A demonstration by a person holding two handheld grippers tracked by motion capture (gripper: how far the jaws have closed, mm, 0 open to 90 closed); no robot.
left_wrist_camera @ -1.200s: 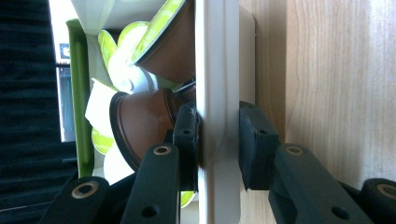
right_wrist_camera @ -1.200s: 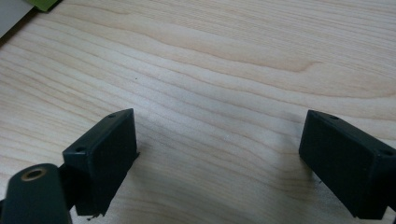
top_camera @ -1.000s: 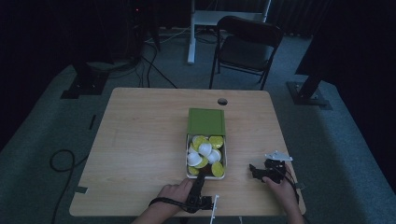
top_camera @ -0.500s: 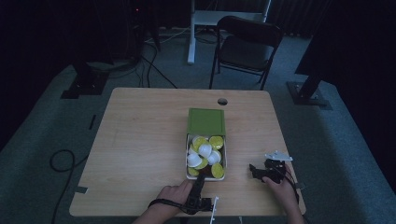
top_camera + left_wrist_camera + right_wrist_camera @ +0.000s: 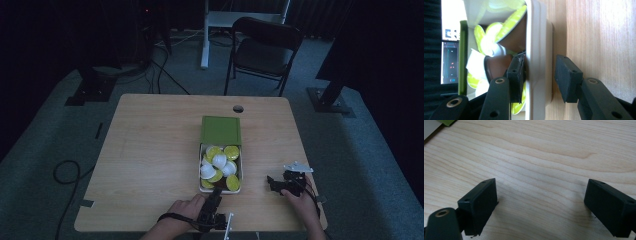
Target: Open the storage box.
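A white box [image 5: 220, 190] with an upright green lid [image 5: 221, 130] sits at the table's middle, holding several lime-green and white capsules [image 5: 219, 161]. My left gripper [image 5: 215, 193] is at the box's near wall. In the left gripper view the wall [image 5: 536, 50] stands between the jaws of my left gripper [image 5: 537, 78]. One pad is inside against a brown capsule [image 5: 496, 66]; the other is outside with a gap, so the gripper is open. My right gripper [image 5: 273, 182] rests open on the table to the right of the box, and the right gripper [image 5: 541, 207] holds nothing.
The wooden table [image 5: 150, 150] has a cable hole [image 5: 238, 108] near its far edge. A black chair [image 5: 262, 52] stands behind the table. A cable [image 5: 67, 172] loops on the floor at left. A corner of the green lid [image 5: 447, 122] is at top left.
My left gripper has moved forward to the box's near wall, with one jaw now inside it. The right gripper has stayed put.
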